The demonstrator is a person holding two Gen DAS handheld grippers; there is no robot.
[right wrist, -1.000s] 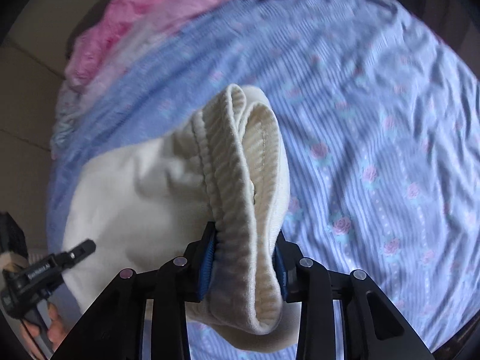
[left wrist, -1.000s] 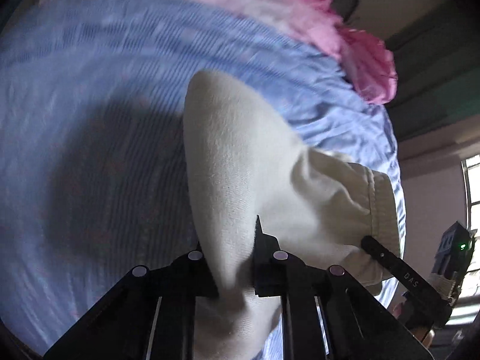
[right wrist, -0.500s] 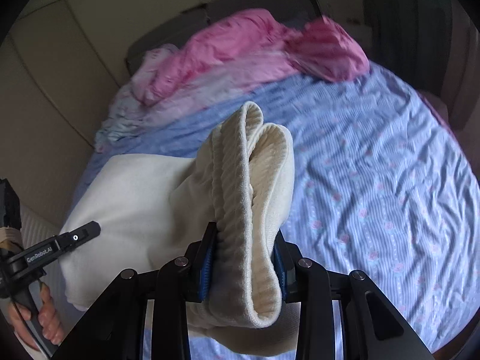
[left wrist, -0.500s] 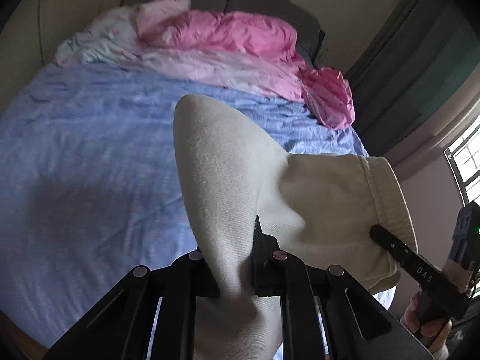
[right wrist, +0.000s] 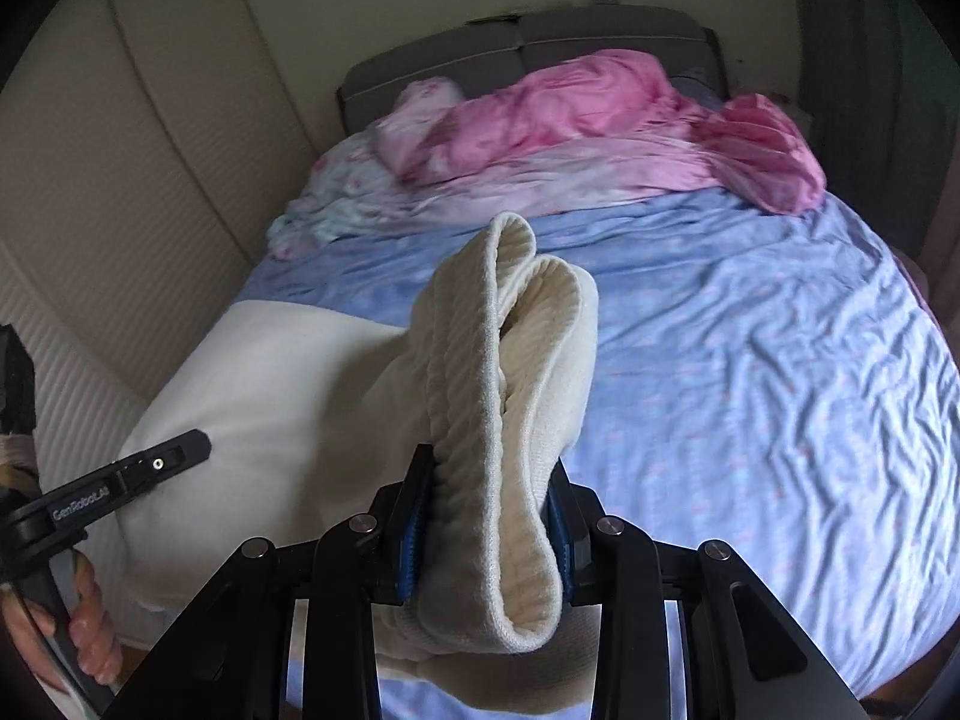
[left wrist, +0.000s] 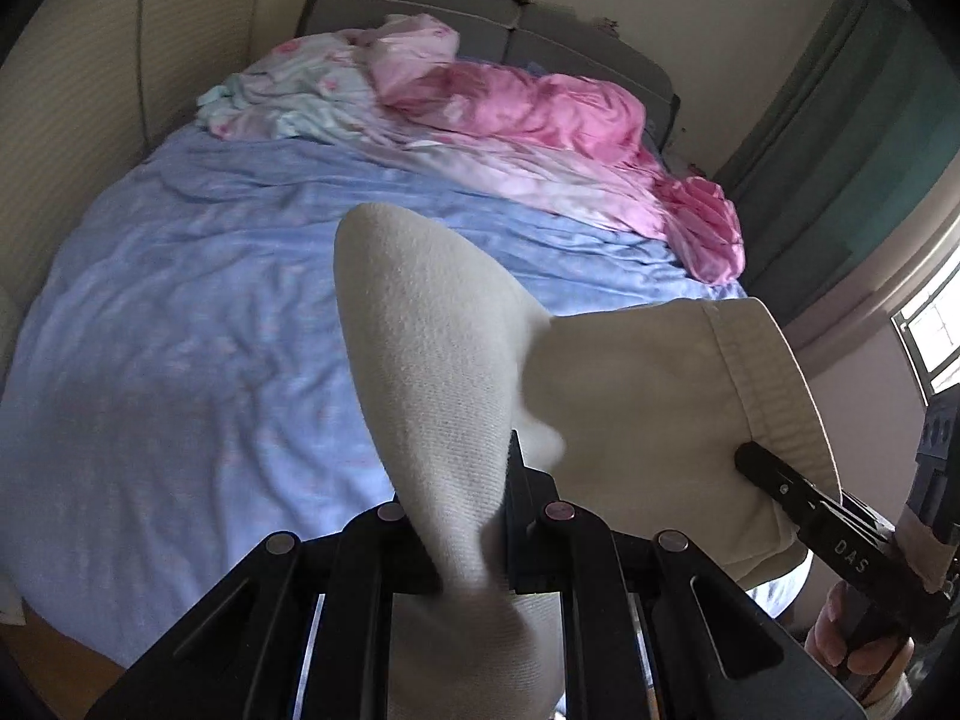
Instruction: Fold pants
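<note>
With each hand-held gripper (left wrist: 474,546) (right wrist: 486,528) clamped on the pants (left wrist: 648,396), fabric should be kept taut and lowered level onto the bed (right wrist: 750,360).

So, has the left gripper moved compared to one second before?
Yes. The left gripper, shut on the pants, rose and drew back from the bed sheet: the headboard is now in view.
</note>
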